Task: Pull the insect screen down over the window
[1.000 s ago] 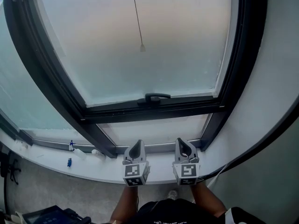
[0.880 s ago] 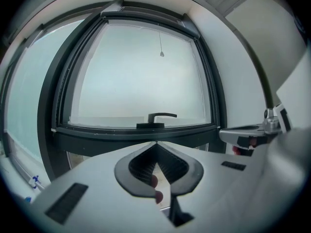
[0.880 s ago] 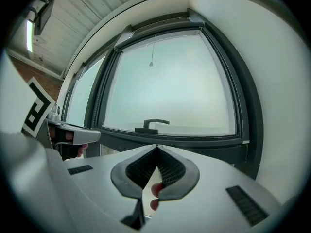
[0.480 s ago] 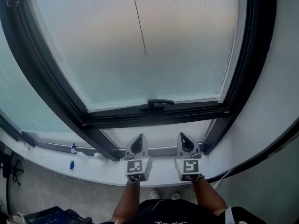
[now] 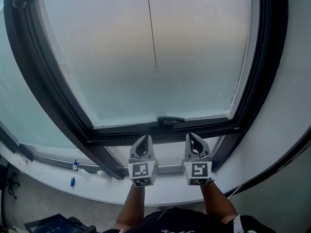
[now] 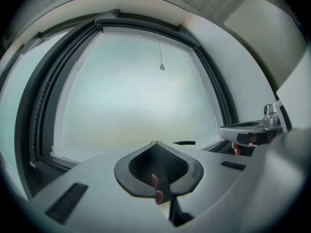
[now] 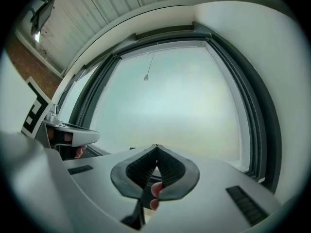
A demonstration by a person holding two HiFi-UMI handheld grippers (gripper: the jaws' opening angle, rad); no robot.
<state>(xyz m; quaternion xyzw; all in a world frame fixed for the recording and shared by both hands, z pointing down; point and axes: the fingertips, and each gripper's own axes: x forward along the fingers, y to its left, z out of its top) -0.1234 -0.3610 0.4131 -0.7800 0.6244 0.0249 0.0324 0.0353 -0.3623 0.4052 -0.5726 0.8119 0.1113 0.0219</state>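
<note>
Head view: the screen is not down over the window (image 5: 204,57); only its cord (image 5: 151,28) hangs mid-pane, well above both grippers. The left gripper (image 5: 144,139) and right gripper (image 5: 193,137) are clenched, empty. Best to raise one, part its jaws and pinch the cord low, then pull straight down. One cord, one handle (image 5: 170,121), two grippers

Both left tongs (image 5: 144,138) and right tongs (image 5: 190,136) are showing pale grey moulded shells tapering to a point. Each is carrying a grey cube with black-and-white square markers: left cube (image 5: 142,173), right cube (image 5: 197,172). In the right gripper view the pads (image 7: 170,169) are showing ribbed black rubber inside a dark teardrop rim, and dark rectangular slots (image 7: 245,204) are sitting in the shell. The person is wearing a black top (image 5: 170,221).
</note>
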